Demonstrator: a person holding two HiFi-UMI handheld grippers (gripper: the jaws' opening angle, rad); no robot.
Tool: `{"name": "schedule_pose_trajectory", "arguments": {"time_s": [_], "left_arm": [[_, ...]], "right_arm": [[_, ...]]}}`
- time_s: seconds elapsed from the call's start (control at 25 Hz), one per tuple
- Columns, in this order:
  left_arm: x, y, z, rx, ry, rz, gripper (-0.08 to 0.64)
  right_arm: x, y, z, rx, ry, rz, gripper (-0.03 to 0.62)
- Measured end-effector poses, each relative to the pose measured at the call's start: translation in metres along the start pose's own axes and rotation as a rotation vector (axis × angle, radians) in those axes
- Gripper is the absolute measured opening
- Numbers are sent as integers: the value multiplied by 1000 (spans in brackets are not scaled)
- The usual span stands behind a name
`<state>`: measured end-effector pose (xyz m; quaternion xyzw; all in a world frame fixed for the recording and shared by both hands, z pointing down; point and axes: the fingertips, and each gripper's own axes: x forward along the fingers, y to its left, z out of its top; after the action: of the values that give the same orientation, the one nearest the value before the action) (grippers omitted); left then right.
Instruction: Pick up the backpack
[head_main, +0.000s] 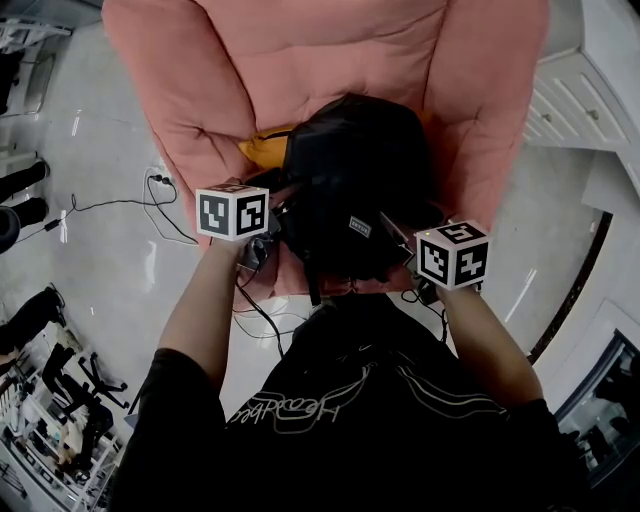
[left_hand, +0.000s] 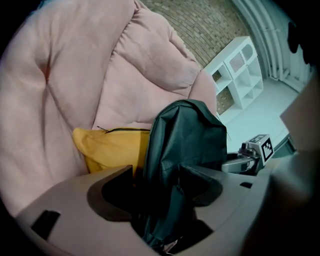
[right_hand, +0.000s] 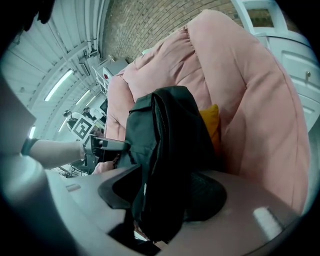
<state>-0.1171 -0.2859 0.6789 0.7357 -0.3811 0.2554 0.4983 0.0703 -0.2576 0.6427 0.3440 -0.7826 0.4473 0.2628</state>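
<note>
A black backpack (head_main: 350, 180) stands upright on the seat of a pink armchair (head_main: 200, 80), with a yellow cushion (head_main: 265, 148) behind it. My left gripper (head_main: 270, 232) is at the backpack's left side and my right gripper (head_main: 402, 238) at its right side. In the left gripper view the dark fabric (left_hand: 190, 135) runs down between the wide jaws of the left gripper (left_hand: 160, 185), with a gap beside it. In the right gripper view the backpack (right_hand: 160, 140) hangs between the spread jaws of the right gripper (right_hand: 165, 192). Neither gripper visibly presses on it.
White cabinets (head_main: 580, 100) stand to the right of the armchair. Black cables (head_main: 130, 205) trail over the pale floor at its left. A white shelf unit (left_hand: 235, 75) stands against a brick wall behind the chair. Dark clutter (head_main: 60, 420) lies at the lower left.
</note>
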Motion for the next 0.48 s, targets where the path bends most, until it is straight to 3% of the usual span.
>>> {"name": "schedule_pose_trajectory", "arguments": {"time_s": [0.24,0.48], "left_arm": [[7,-9,0,19,29,-35,281],[9,-7,-2,15,38,-38,229]], "right_arm": [[3,-6,2,28,-6,-12,203],[8,-7,1,41,-8,-14,157]]}}
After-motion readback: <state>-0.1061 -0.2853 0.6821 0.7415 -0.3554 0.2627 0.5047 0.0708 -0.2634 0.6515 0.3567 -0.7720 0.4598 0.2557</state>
